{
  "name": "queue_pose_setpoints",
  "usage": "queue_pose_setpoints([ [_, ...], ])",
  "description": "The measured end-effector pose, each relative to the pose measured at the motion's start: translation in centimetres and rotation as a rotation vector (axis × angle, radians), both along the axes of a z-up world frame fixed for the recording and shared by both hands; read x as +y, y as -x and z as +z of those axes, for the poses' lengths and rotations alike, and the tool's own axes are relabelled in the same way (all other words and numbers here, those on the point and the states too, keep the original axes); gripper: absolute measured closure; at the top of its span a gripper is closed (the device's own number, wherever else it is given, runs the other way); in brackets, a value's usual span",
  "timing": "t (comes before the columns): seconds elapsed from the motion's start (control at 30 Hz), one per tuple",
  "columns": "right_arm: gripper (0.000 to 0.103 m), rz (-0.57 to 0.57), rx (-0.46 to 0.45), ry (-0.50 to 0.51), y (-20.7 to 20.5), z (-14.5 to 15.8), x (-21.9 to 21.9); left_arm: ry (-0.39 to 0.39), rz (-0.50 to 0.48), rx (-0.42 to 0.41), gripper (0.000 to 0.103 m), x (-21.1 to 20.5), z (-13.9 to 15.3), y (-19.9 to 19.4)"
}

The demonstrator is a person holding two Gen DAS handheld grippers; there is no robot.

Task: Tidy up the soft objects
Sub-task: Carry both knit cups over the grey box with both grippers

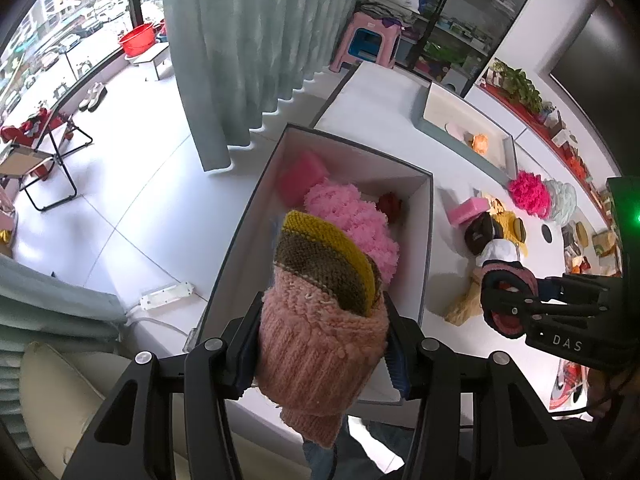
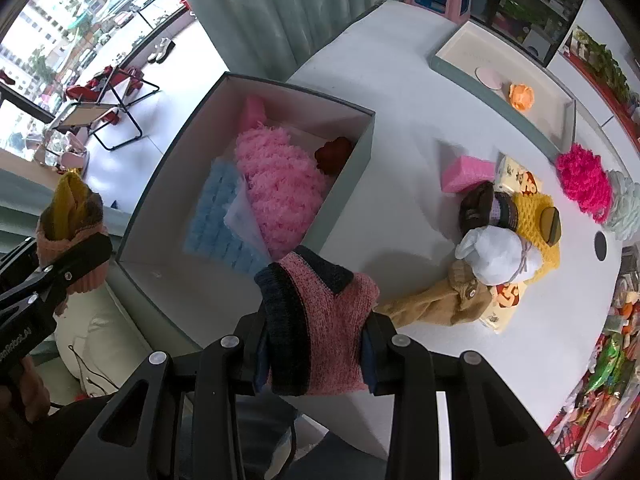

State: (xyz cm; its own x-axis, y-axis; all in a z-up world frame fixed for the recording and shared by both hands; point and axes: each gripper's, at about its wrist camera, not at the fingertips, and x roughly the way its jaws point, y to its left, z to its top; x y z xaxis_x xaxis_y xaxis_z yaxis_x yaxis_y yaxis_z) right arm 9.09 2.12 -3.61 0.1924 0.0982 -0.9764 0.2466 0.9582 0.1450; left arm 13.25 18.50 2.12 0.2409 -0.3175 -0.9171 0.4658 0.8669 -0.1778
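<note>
My left gripper [image 1: 322, 344] is shut on a pink knit sock bundle with a yellow-brown striped end [image 1: 320, 312], held above the near end of the open grey box [image 1: 427, 240]. The bundle also shows in the right wrist view [image 2: 72, 220]. My right gripper [image 2: 316, 344] is shut on a pink knit item with a dark cuff [image 2: 320, 320], just over the box's near right edge [image 2: 352, 184]. That item shows in the left wrist view [image 1: 508, 300]. The box holds a fluffy pink piece [image 2: 276, 184], a blue cloth [image 2: 224, 216], a pink sponge [image 1: 302, 176] and a dark red item [image 2: 334, 152].
On the white table [image 2: 400, 100] lie a pink sponge [image 2: 466, 174], a brown sock [image 2: 476, 204], a white bundle [image 2: 496, 256], a yellow knit piece [image 2: 536, 224], a tan garment [image 2: 440, 300] and a magenta pom-pom [image 2: 584, 180]. A shallow tray [image 2: 452, 62] holds an orange flower [image 2: 522, 96].
</note>
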Motion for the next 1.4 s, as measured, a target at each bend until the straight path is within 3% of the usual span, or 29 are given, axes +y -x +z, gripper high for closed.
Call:
queue_pose_setpoints([
  [0.37, 0.065, 0.039, 0.012, 0.019, -1.3, -0.1, 0.8, -0.005, 0.033, 0.043, 0.05, 0.9, -1.5, -1.1],
  [0.67, 0.064, 0.088, 0.032, -0.008, -3.7, -1.0, 2.6, -0.058, 0.042, 0.116, 0.05, 1.4, -4.7, -1.8],
  [0.93, 0.064, 0.168, 0.068, -0.043, -5.3, -3.1, 6.3, -0.115, 0.002, 0.129, 0.05, 0.4, -6.8, -3.2],
  [1.4, 0.064, 0.164, 0.155, -0.077, -4.8, -7.1, 8.2, -0.176, -0.039, 0.166, 0.05, -0.4, -9.8, -4.1],
])
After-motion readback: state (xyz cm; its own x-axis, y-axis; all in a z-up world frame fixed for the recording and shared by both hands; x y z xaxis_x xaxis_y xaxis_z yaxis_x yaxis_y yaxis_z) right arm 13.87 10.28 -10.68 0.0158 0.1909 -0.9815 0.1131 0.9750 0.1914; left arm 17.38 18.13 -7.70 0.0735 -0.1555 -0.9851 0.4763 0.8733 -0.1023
